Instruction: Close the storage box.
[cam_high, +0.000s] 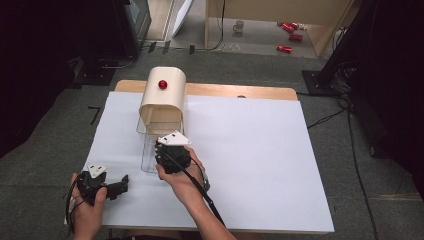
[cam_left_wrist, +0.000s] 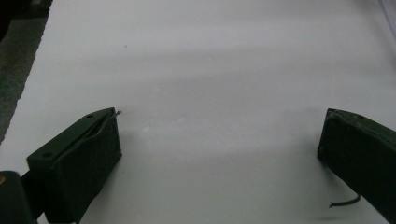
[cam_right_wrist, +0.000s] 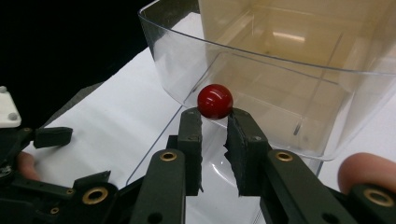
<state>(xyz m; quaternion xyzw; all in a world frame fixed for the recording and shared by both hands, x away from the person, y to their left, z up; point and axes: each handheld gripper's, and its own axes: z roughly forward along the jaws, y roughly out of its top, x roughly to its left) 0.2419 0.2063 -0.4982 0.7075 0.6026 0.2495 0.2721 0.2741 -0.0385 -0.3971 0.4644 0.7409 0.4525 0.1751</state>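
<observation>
right gripper (cam_right_wrist: 215, 122) has its jaws drawn in close on a small red ball knob (cam_right_wrist: 215, 101), which sits pinched between the two tips. that knob belongs to a clear plastic drawer (cam_right_wrist: 261, 93), seen straight ahead in the right gripper view, its curved front wall just behind the knob and its inside bare. in the high view the same gripper (cam_high: 161, 146) is held in the person's right hand at the front end of the drawer (cam_high: 148, 159), which stands pulled out toward the person from under a cream, round-topped cabinet (cam_high: 162, 97) with a second red knob (cam_high: 162, 84) on its front. both rest on a white sheet (cam_high: 260, 150) covering the table.

left gripper (cam_high: 124, 184) lies low on the sheet at the near left corner, well apart from the drawer, in the person's left hand. left gripper view: its jaws stand wide apart, nothing between them but bare white sheet (cam_left_wrist: 210, 70).
</observation>
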